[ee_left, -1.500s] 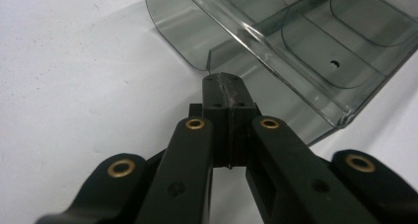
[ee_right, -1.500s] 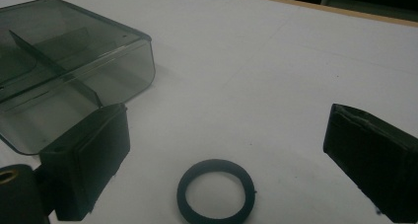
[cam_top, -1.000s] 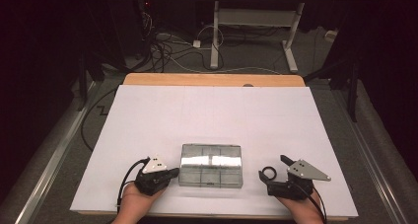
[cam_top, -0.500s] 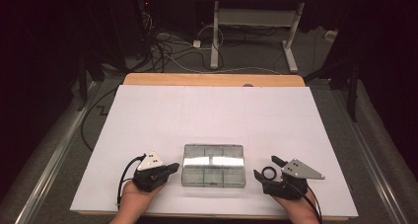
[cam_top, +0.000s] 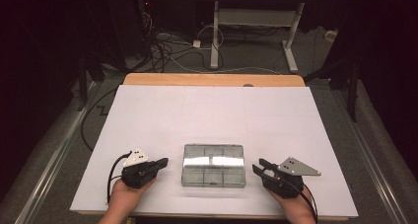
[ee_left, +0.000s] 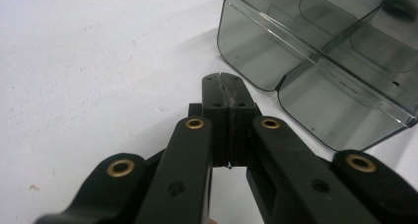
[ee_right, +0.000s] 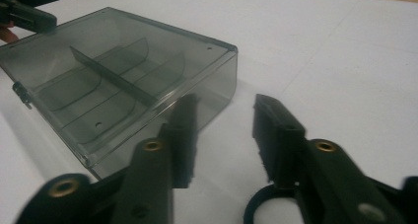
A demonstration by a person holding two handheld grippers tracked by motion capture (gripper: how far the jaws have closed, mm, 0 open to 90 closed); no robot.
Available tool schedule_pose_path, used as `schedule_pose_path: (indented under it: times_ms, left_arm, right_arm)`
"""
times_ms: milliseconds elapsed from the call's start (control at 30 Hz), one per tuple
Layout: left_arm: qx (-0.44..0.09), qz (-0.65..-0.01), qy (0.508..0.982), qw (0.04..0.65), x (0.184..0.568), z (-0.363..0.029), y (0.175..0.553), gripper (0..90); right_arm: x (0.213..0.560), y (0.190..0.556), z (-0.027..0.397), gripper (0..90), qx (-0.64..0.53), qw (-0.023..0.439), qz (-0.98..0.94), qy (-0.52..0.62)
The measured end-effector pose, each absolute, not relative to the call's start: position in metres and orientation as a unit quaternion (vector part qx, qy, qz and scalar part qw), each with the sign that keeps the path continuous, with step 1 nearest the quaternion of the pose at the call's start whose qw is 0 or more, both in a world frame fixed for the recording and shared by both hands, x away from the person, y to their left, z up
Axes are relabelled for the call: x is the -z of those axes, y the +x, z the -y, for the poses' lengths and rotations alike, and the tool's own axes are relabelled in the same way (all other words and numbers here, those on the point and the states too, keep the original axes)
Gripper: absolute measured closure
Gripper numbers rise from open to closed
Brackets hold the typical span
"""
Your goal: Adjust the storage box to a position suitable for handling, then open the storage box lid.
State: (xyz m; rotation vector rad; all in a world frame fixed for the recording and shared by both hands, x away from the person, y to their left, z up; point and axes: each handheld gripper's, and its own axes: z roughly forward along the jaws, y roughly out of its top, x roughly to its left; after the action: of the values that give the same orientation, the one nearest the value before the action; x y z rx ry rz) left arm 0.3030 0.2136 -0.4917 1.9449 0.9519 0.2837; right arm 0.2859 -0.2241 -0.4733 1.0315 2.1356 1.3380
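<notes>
At the near edge of the table [cam_top: 162, 105] we see both of the person's hands coming in from the bottom of the high view, each with a gripper resting low over the white surface. We find the left gripper [cam_top: 161, 162] at the near left, its jaws pressed flat together with nothing between them; in the left gripper view [ee_left: 227, 93] the two black pads meet along one thin seam, and they point toward the rounded corner of the box without touching it. We see the right gripper [cam_top: 258, 167] at the near right, grey three-cornered plate on top, its jaws standing a little apart. They have just been closing, and in the right gripper view [ee_right: 224, 137] only bare white table lies in the gap, with the box's corner just beside one jaw.

Between the two grippers, we see the clear smoky plastic box [cam_top: 214, 165] lying flat on the white surface, close to the near edge and roughly centred. Its lid is down, and thin dividers inside split it into compartments, which look empty from both gripper views [ee_left: 315, 51] [ee_right: 123, 91]. Neither gripper touches it as far as we can tell.

Farther back the white surface runs bare to a strip of wooden edge [cam_top: 212, 79]. Beyond that, we make out a dark floor with tangled cables [cam_top: 162, 51] and the white legs of a second table [cam_top: 256, 31].
</notes>
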Motion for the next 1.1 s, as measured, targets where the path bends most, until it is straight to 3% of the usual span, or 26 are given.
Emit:
schedule_pose_path:
  times_ms: [267, 1100]
  left_arm:
    - [-0.116, -0.377, 0.793, 0.465, 0.492, -0.210, 0.304, 87.7]
    - [-0.122, -0.354, 0.795, 0.478, 0.490, -0.205, 0.301, 87.7]
  right_arm:
    - [0.475, 0.287, 0.218, 90.0, -0.478, 0.205, -0.772, 0.365]
    - [0.455, 0.281, 0.198, 90.0, -0.502, 0.198, -0.779, 0.321]
